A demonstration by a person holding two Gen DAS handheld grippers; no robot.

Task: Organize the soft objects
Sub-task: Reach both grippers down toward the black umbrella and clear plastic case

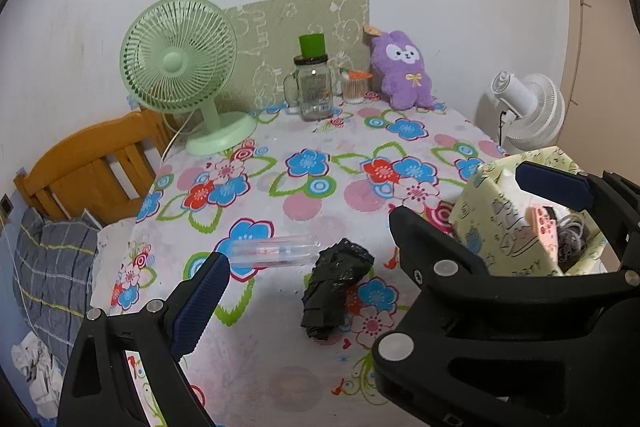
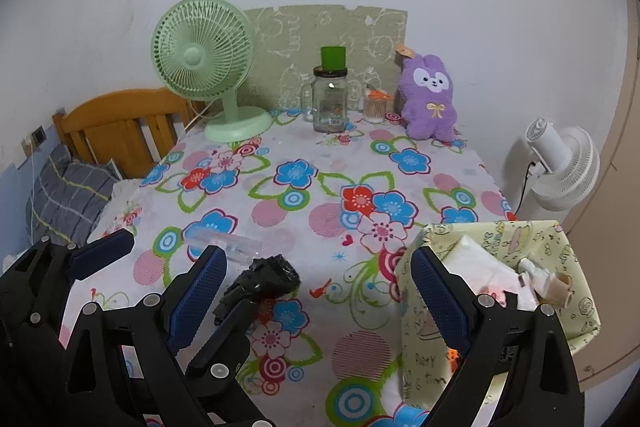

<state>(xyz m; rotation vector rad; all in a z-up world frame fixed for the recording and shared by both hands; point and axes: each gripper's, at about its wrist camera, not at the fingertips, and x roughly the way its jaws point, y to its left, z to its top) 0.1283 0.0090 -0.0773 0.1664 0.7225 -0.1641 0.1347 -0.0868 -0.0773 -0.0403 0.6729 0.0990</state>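
Grippers are both empty with jaws spread, the left gripper (image 1: 304, 263) hovering over the crumpled black bag (image 1: 334, 293) on the flowered table (image 1: 420, 115), so it seems the approach step, and next it must descend and pinch it for the yellow box (image 2: 520, 239).

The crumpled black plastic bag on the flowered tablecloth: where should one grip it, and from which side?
Grip the crumpled black plastic bag across its narrower middle, coming from above with the left hand-held gripper, whose open jaws already straddle it. It lies as a long loose bundle flat on the flowered tablecloth, so closing across its short width should gather the folds.
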